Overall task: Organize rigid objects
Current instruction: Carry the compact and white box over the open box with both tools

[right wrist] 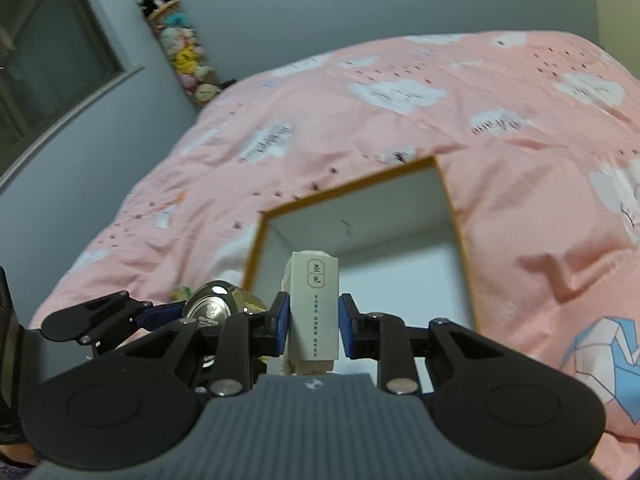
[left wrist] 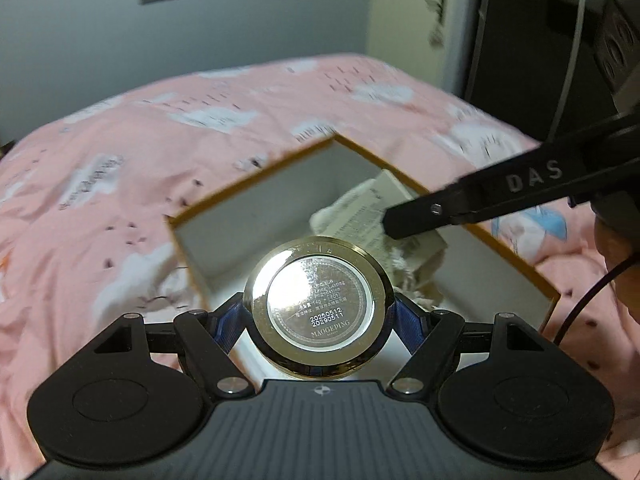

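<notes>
My left gripper (left wrist: 319, 312) is shut on a round gold-rimmed compact (left wrist: 318, 308), its silver underside with printed text facing the camera, held above the near edge of an open white box with an orange rim (left wrist: 256, 172). My right gripper (right wrist: 313, 316) is shut on a slim cream carton with printed text (right wrist: 316, 308), held upright over the same box (right wrist: 348, 188). In the left wrist view the right gripper's black finger (left wrist: 460, 200) reaches in from the right, over the carton (left wrist: 376, 208). The compact also shows in the right wrist view (right wrist: 212, 304), low left.
The box lies on a bed with a pink cloud-print duvet (left wrist: 160, 128). A tall holder of plush toys (right wrist: 180, 40) stands against the blue-grey wall beside a window (right wrist: 48, 72). A black cable (left wrist: 588, 300) hangs at the right.
</notes>
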Demonstrator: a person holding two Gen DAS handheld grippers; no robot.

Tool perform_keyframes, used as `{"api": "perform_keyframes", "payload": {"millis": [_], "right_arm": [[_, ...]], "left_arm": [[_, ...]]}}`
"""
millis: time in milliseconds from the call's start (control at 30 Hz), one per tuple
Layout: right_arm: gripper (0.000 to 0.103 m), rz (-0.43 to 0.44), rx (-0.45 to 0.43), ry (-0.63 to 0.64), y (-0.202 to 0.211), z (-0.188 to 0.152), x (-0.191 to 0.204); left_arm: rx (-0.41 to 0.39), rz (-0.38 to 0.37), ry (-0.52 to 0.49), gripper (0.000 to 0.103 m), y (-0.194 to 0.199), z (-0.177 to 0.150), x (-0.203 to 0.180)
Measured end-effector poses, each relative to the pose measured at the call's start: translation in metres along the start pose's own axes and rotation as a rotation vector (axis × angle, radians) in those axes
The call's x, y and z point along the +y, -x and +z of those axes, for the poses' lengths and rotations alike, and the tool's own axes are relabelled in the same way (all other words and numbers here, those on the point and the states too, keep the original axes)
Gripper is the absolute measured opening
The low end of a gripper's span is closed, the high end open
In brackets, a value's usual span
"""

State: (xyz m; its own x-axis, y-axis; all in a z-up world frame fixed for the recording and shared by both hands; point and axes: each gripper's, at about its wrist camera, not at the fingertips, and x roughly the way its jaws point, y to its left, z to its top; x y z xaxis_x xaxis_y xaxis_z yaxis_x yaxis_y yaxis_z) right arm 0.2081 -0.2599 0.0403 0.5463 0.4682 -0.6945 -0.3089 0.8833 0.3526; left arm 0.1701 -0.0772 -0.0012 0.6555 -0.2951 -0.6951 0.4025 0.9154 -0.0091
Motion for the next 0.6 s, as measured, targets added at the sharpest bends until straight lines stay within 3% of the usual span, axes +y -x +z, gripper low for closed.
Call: {"api": "perform_keyframes", "payload": {"millis": [167, 333, 600], "right_arm": [[0.025, -0.051, 0.019, -0.042, -0.019, -0.004, -0.016], [0.025, -0.081, 0.047, -0.047, -0.035, -0.008, -0.025], [0.025, -0.085, 0.088, -0.051, -0.053, -0.013, -0.029]], "left_arm": [[0.096, 0.024, -0.109, 0.088, -0.031, 0.002, -0.016], [0.179, 0.021, -0.123, 0.088, -0.054, -0.001, -0.014], [0.279, -0.045, -0.177, 0.088, -0.075, -0.006, -0.001]]}}
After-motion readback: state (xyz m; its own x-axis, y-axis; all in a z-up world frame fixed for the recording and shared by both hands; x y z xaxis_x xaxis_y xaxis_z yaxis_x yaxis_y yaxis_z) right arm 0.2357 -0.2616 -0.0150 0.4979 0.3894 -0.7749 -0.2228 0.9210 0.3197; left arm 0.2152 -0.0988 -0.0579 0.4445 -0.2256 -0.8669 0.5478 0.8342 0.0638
